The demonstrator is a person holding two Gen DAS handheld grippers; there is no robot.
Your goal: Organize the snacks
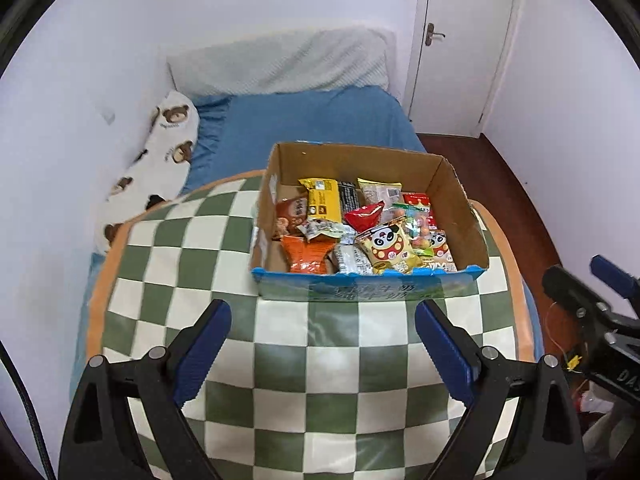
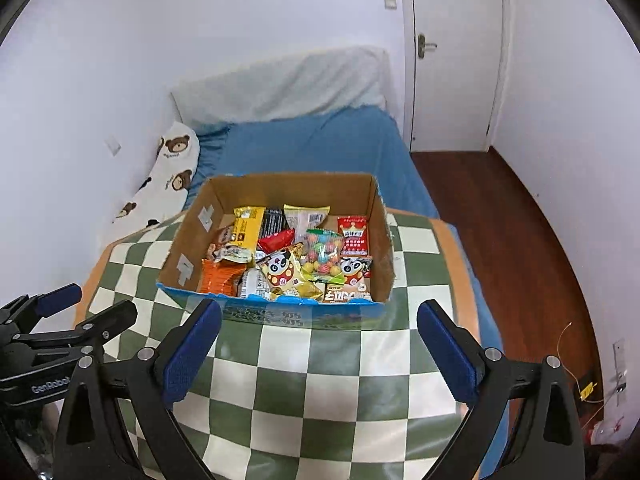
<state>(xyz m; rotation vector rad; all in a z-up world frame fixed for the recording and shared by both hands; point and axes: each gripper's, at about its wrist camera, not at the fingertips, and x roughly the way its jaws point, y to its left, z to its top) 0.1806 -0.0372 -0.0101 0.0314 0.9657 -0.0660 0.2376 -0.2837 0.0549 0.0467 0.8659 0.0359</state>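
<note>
A cardboard box (image 1: 460, 200) (image 2: 376, 216) with a blue front rim stands on a green-and-white checkered mat (image 1: 280, 360) (image 2: 320, 380). It holds several snack packets: a yellow panda pack (image 1: 388, 248) (image 2: 286, 274), an orange pack (image 1: 308, 254) (image 2: 220, 278), a red pack (image 1: 362, 216) (image 2: 276, 240) and a bag of coloured candy balls (image 2: 322, 258). My left gripper (image 1: 322, 332) hangs open above the mat, short of the box, with nothing between its fingers. My right gripper (image 2: 320, 330) is open too, just before the box's front edge, also with nothing in it. Each gripper shows at the edge of the other's view.
The mat lies on a bed with a blue sheet (image 1: 320, 120) (image 2: 312, 148). A bear-print pillow (image 1: 160, 160) (image 2: 168, 172) lies along the left wall and a pale pillow (image 1: 280, 64) at the head. Dark wood floor (image 2: 500, 240) and a white door (image 2: 452, 60) are to the right.
</note>
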